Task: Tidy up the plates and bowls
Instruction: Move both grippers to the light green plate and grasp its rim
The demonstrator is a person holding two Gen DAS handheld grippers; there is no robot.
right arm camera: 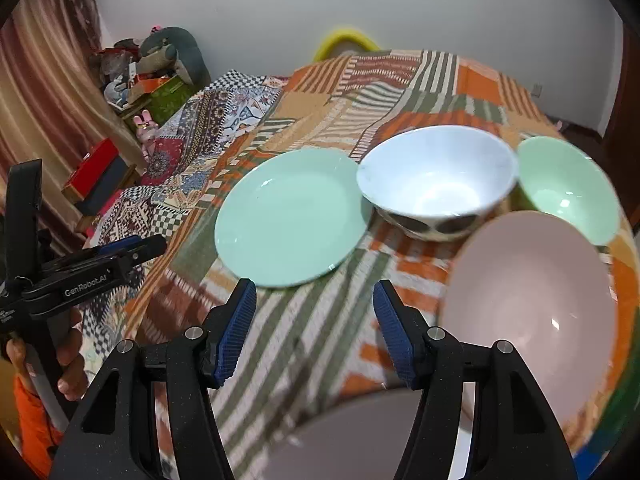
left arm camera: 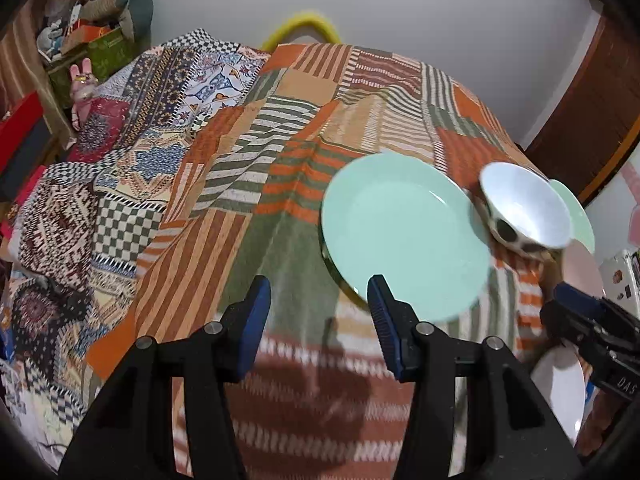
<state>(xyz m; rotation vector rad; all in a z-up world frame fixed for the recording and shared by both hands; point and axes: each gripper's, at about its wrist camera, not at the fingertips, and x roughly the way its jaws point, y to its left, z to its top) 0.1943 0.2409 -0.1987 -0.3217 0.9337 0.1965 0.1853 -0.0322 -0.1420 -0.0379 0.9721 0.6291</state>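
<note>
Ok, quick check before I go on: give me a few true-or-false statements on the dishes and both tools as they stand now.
1. The left tool is empty, fingers apart. True.
2. The right tool is clamped on the pink bowl. False: its fingers stand apart over the striped cloth, with the pink bowl off to the side.
3. The white bowl sits between the big green plate and the small green dish. True.
4. The white bowl is stacked inside the pink bowl. False: it stands on the cloth behind the pink bowl.
5. The big green plate has food on it. False: it is bare.
</note>
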